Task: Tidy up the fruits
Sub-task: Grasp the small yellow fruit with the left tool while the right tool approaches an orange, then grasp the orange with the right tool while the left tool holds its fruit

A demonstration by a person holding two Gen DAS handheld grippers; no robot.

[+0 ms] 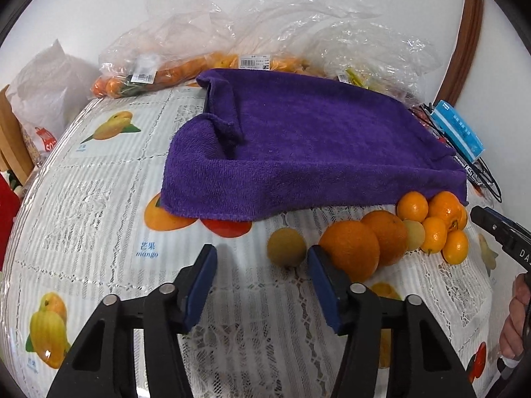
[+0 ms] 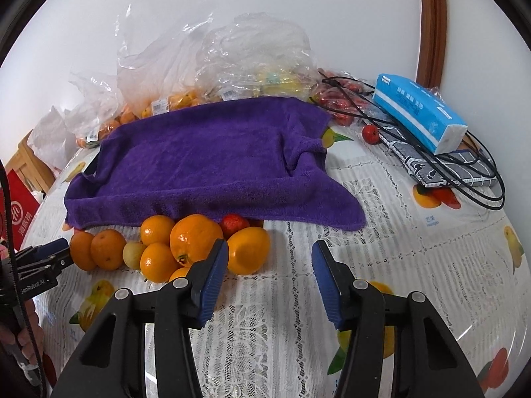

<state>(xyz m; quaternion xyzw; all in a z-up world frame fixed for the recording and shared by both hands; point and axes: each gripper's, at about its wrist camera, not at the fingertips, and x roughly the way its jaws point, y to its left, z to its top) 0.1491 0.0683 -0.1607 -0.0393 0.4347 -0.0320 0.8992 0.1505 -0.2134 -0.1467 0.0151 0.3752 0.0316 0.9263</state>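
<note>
Loose fruit lies in a pile on the fruit-print tablecloth at the front edge of a purple towel [image 1: 298,152] [image 2: 212,165]. The pile holds a big orange [image 1: 350,248] [image 2: 195,235], several small mandarins [image 1: 446,209] [image 2: 108,248], pale yellow-green fruits and a red fruit [image 2: 234,224]. My left gripper [image 1: 262,255] is open; a pale yellow-green fruit [image 1: 286,247] lies just beyond its tips, untouched, and the big orange sits against the outside of its right finger. My right gripper [image 2: 270,248] is open over bare cloth, with an orange [image 2: 249,248] beside its left finger.
Clear plastic bags of fruit [image 1: 172,69] [image 2: 252,66] lie behind the towel by the wall. A blue tissue pack [image 2: 418,109], black cables [image 2: 431,162], a patterned pouch [image 2: 441,165] and a small red fruit [image 2: 370,134] lie at the right. The table drops off at the left.
</note>
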